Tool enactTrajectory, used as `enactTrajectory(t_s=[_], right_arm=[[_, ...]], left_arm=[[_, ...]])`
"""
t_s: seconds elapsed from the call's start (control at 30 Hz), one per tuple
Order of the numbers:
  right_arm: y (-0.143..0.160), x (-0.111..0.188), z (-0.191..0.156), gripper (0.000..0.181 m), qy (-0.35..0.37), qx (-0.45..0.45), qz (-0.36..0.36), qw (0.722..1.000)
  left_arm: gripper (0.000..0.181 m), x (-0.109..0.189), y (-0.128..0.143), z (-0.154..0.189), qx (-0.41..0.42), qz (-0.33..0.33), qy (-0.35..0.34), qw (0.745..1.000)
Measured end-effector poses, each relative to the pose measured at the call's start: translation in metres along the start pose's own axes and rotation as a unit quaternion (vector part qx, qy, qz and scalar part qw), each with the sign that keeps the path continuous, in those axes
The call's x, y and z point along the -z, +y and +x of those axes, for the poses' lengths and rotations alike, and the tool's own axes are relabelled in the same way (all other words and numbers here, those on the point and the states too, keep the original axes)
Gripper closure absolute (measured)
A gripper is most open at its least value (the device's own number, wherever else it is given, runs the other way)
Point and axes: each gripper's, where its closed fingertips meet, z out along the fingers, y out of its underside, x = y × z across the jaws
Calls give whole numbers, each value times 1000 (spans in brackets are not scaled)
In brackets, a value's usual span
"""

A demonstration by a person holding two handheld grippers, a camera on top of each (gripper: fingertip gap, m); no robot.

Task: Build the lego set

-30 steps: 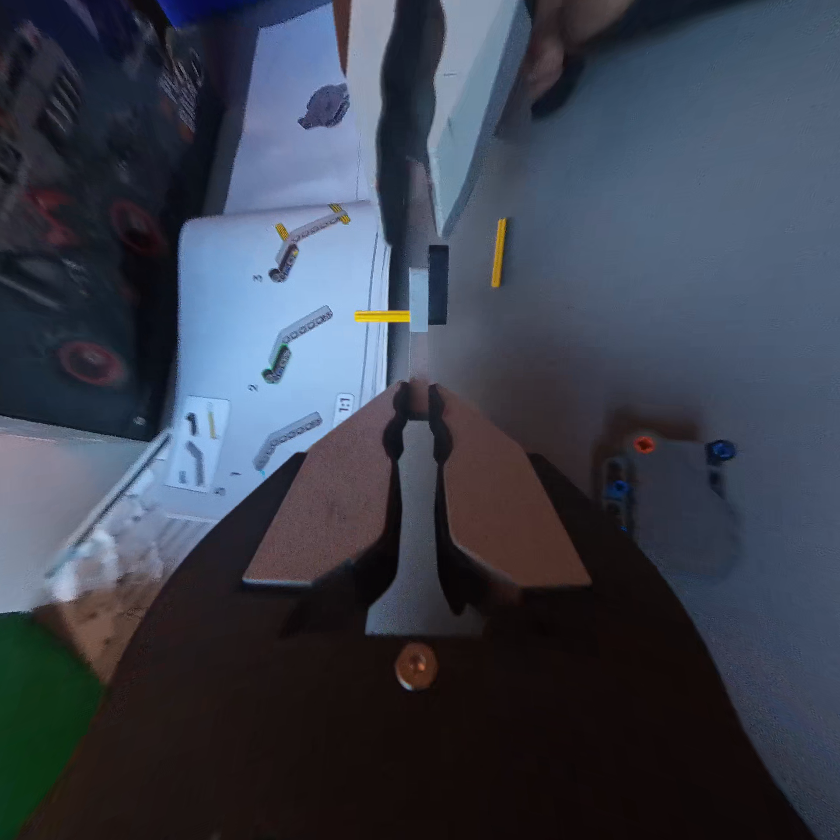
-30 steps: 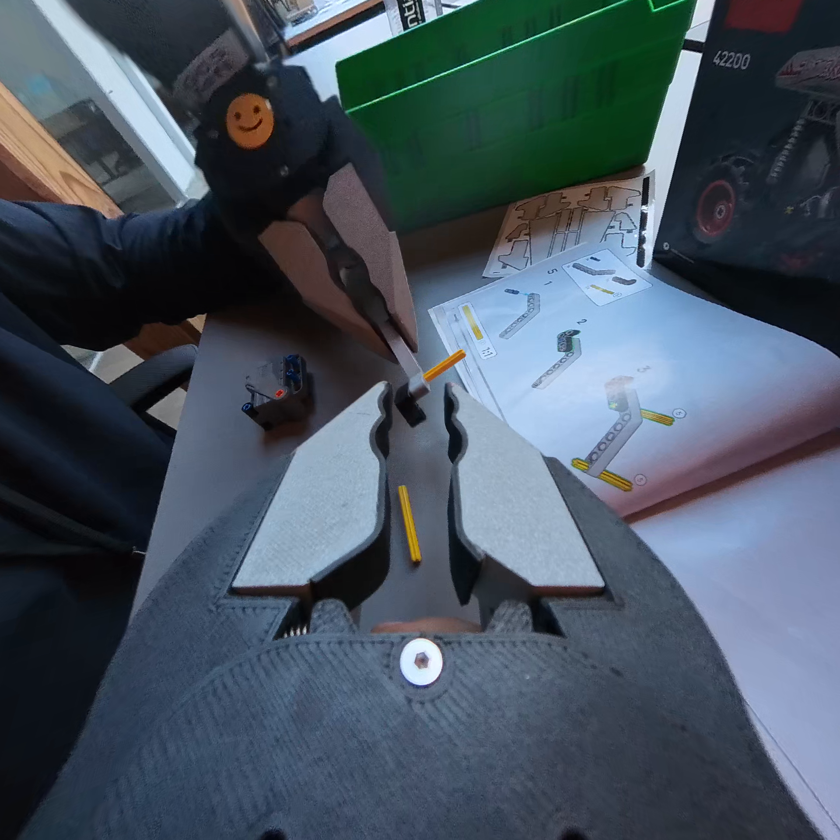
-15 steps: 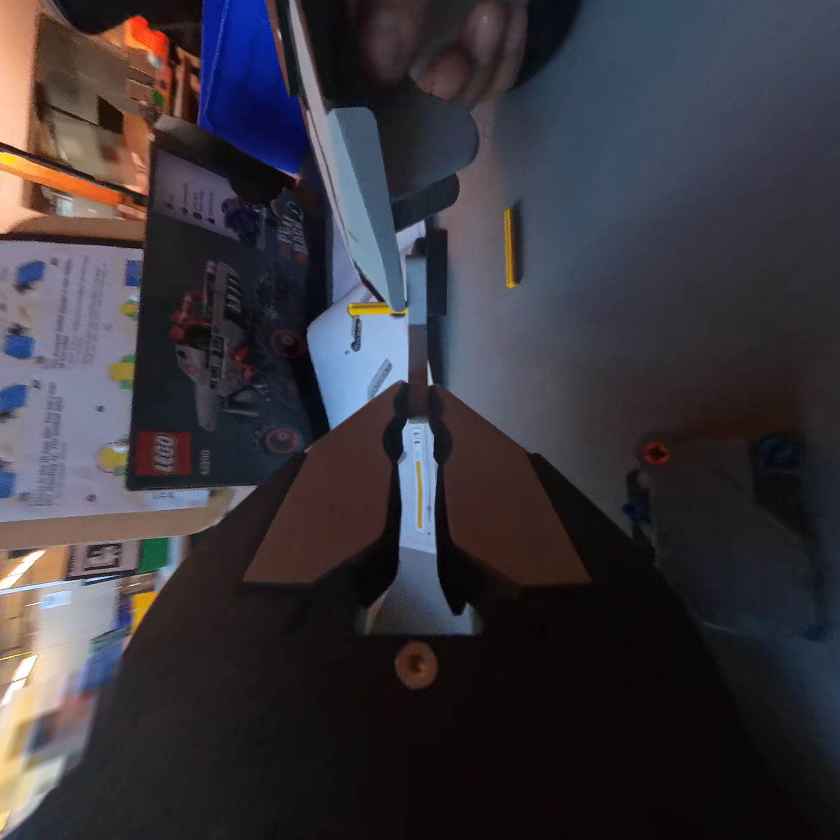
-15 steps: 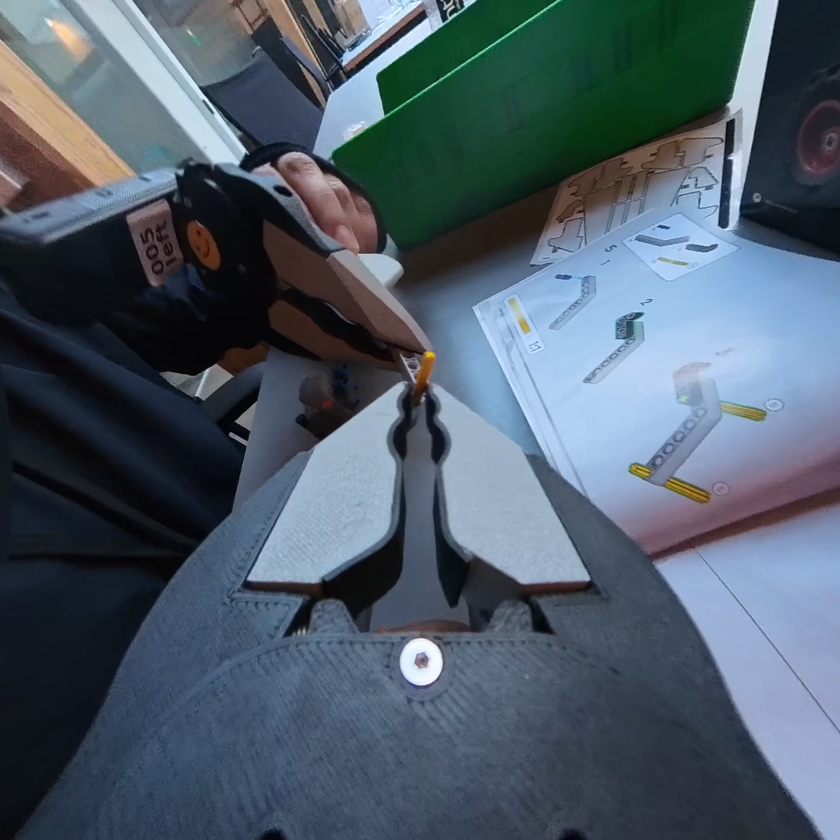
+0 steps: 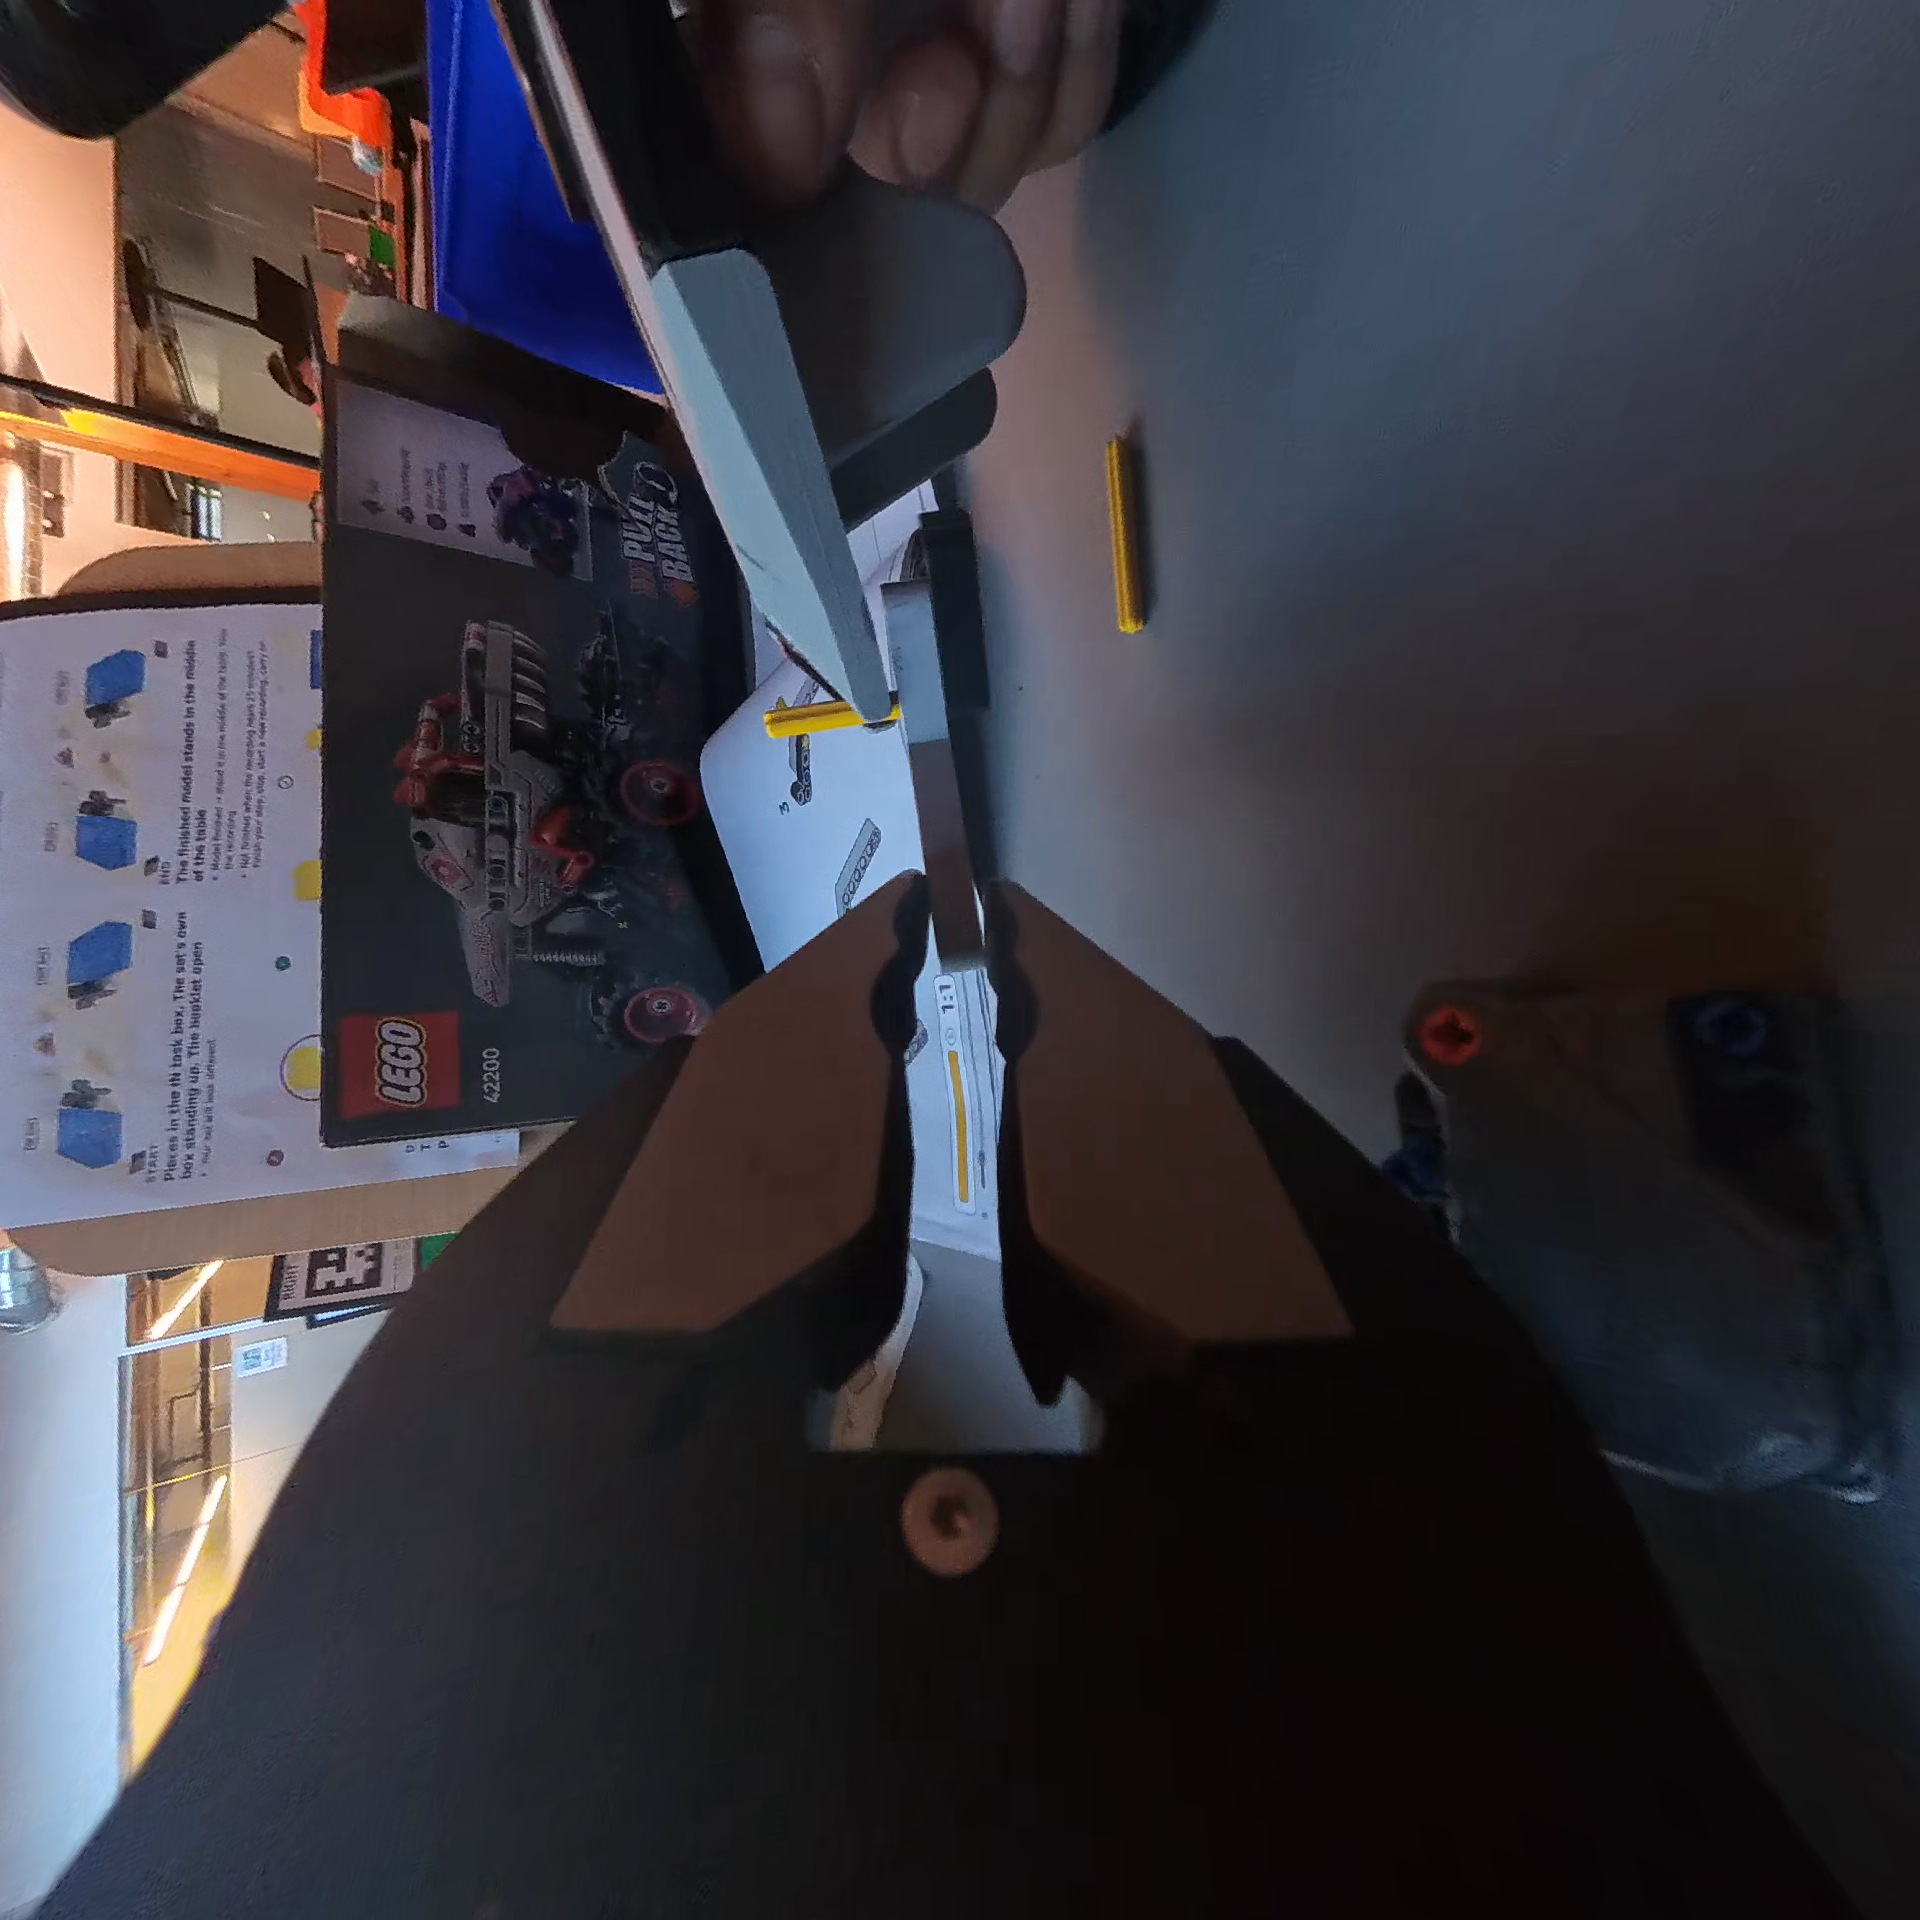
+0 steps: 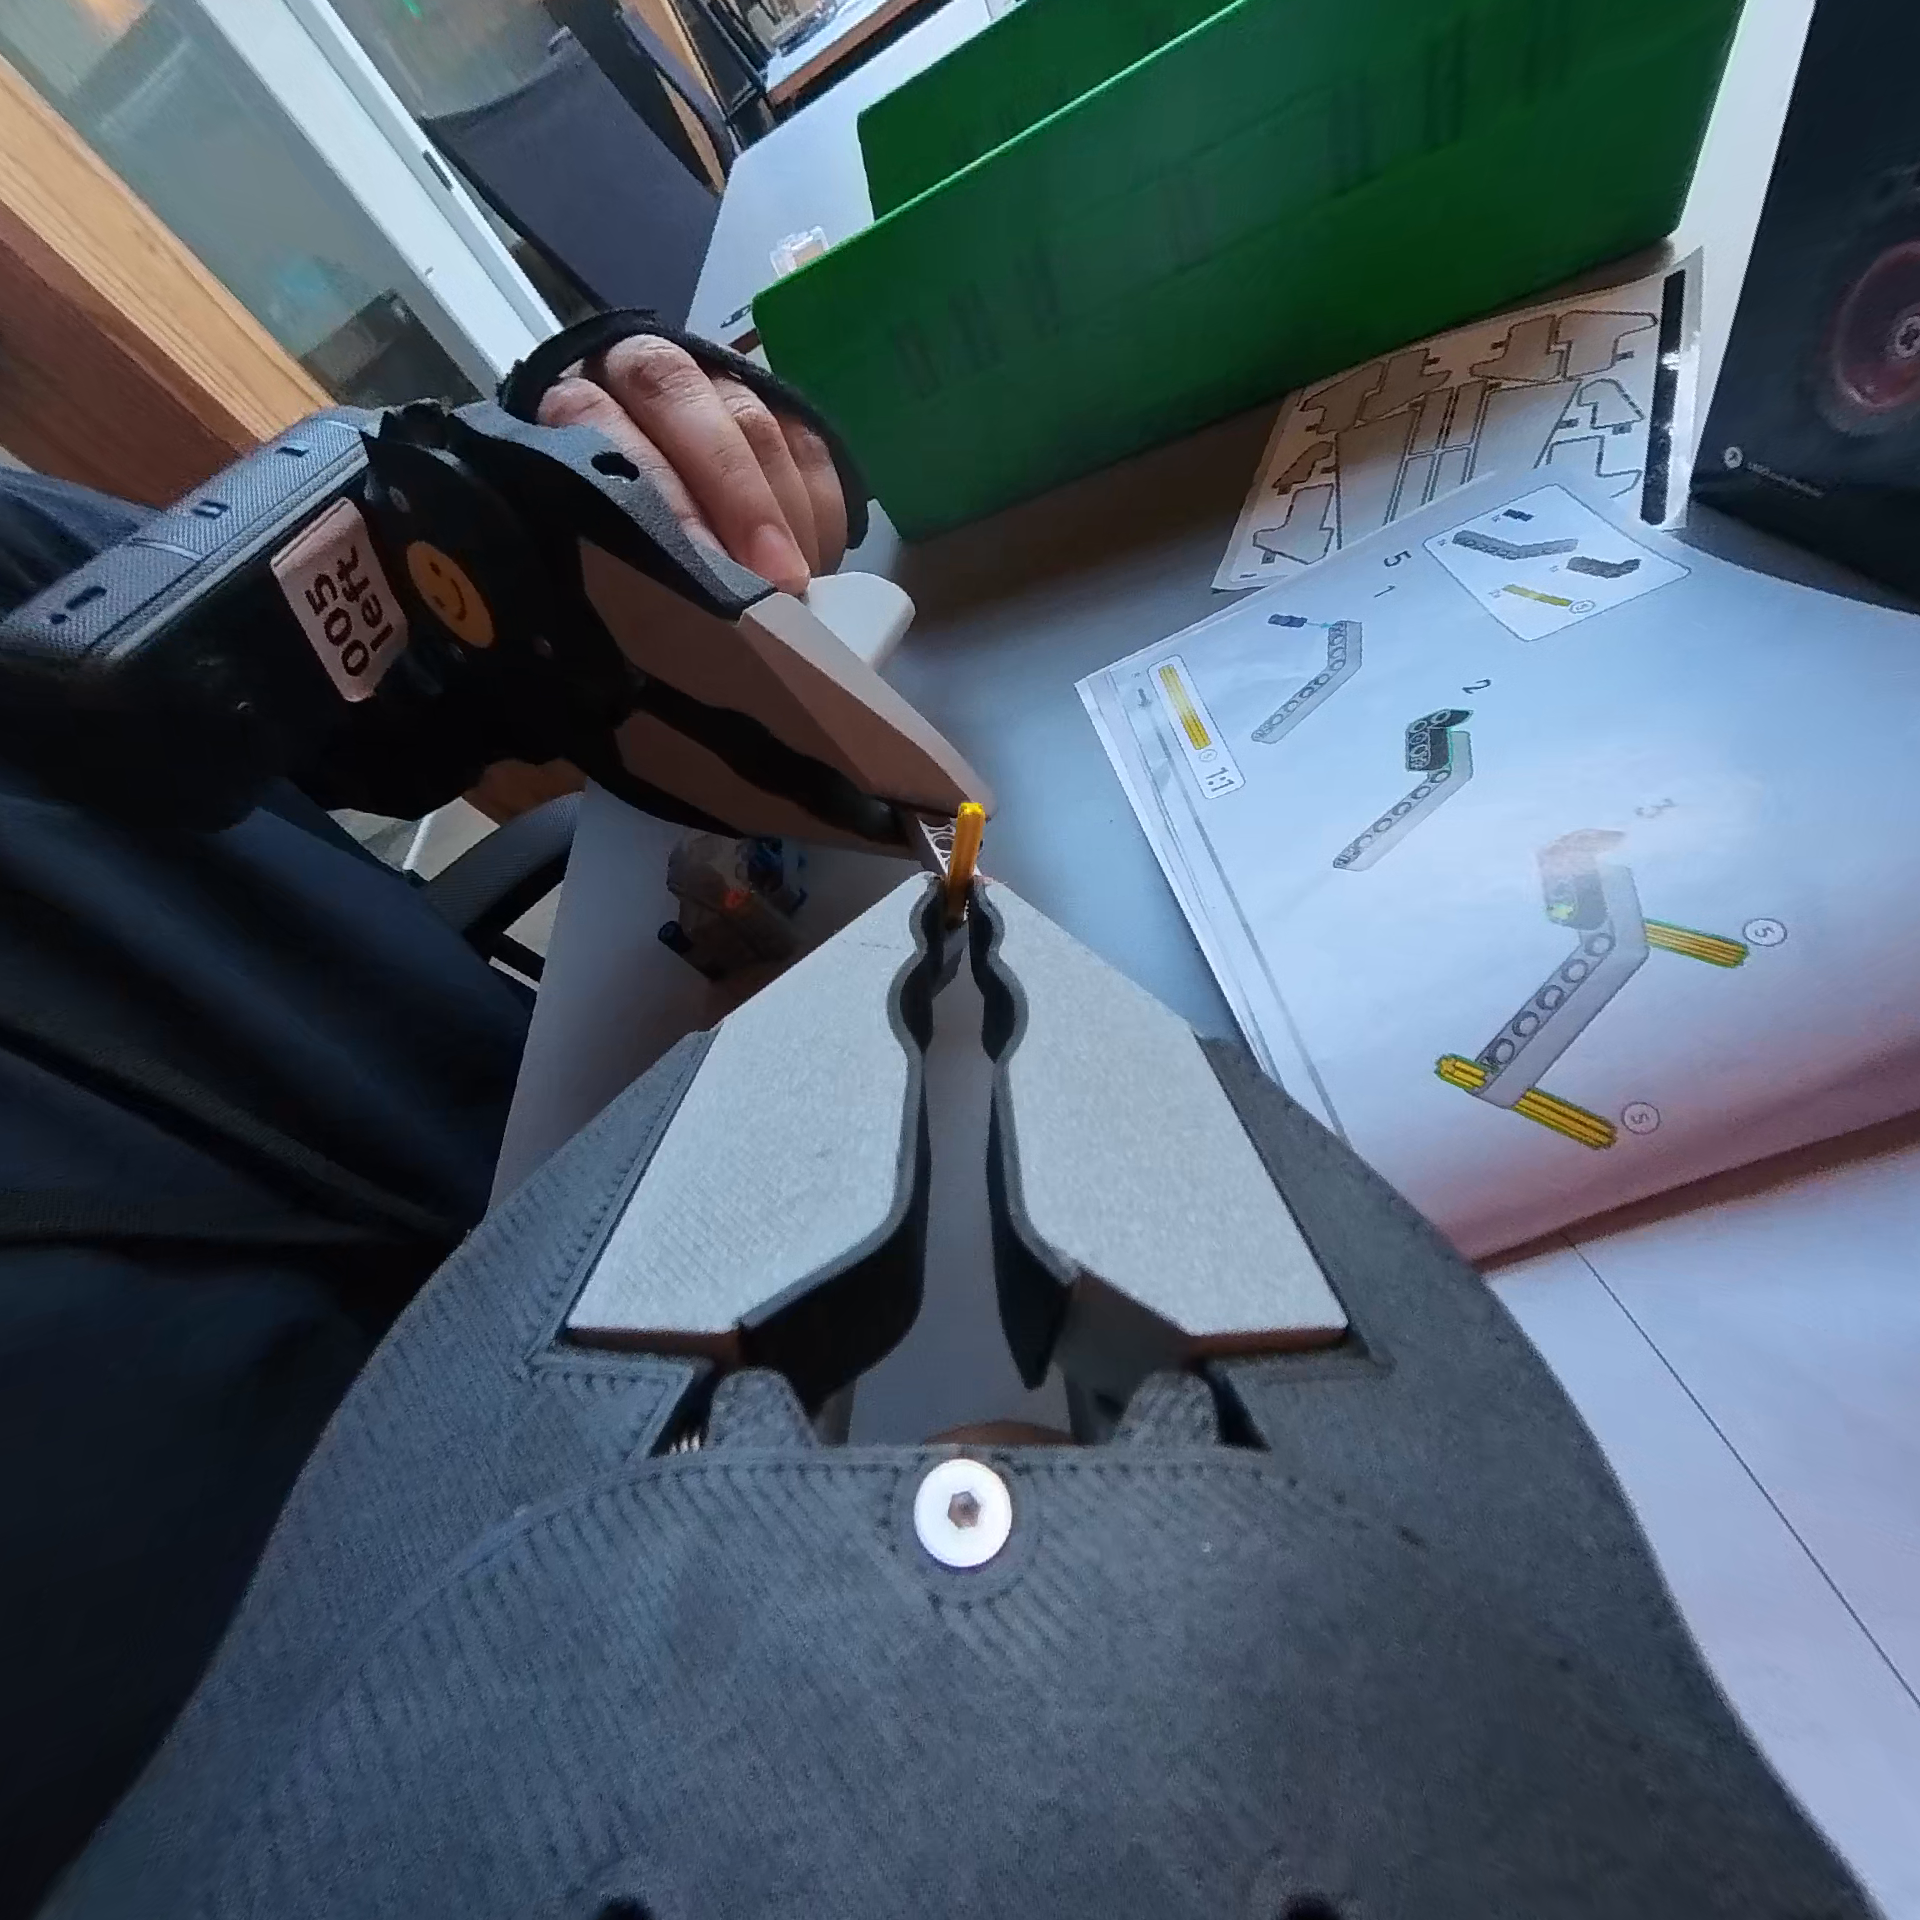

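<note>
My left gripper is shut on the near end of a grey beam, held above the grey table. A black connector sits on the beam's far end. A yellow axle sticks out sideways from the beam. My right gripper is shut, and the yellow axle rises from between its fingertips. The left gripper comes in from the left there, tip to tip with mine. In the left wrist view a right finger reaches down to the axle.
A second yellow axle lies on the table. A grey motor block with blue and red pins sits to the right. The open instruction booklet, a sticker sheet, a green bin and the set's black box stand around.
My right gripper went from open above the loose axle to shut at the axle in the beam. My left gripper raised and turned the beam toward it. Since 0.5 s little has moved.
</note>
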Motion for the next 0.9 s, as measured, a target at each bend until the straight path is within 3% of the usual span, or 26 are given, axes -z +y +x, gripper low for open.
enactTrajectory(t_s=[0.03,0.3,0.4,0.47,0.57,0.63,0.77,0.9], right_arm=[[0,0,0,181,-1,-1,1,1000],[-1,0,0,181,-3,-2,2,1000],[-4,3,1,181,-3,-8,16,1000],[-11,10,7,181,7,-17,41,999],[-19,25,25,176,41,-44,74,995],[-22,35,36,175,67,-58,91,992],[-23,40,42,173,72,-72,104,989],[-18,33,39,173,76,-58,82,992]], left_arm=[[175,0,0,-1,5,2,1,1000],[175,0,0,-1,16,7,6,1000],[177,-2,1,-6,107,22,35,993],[176,-4,10,-6,198,22,84,976],[176,-11,40,-14,292,-12,95,952],[176,-15,50,-10,362,-20,130,923],[177,-12,36,-6,484,43,217,846],[177,-8,32,-7,524,69,251,811]])
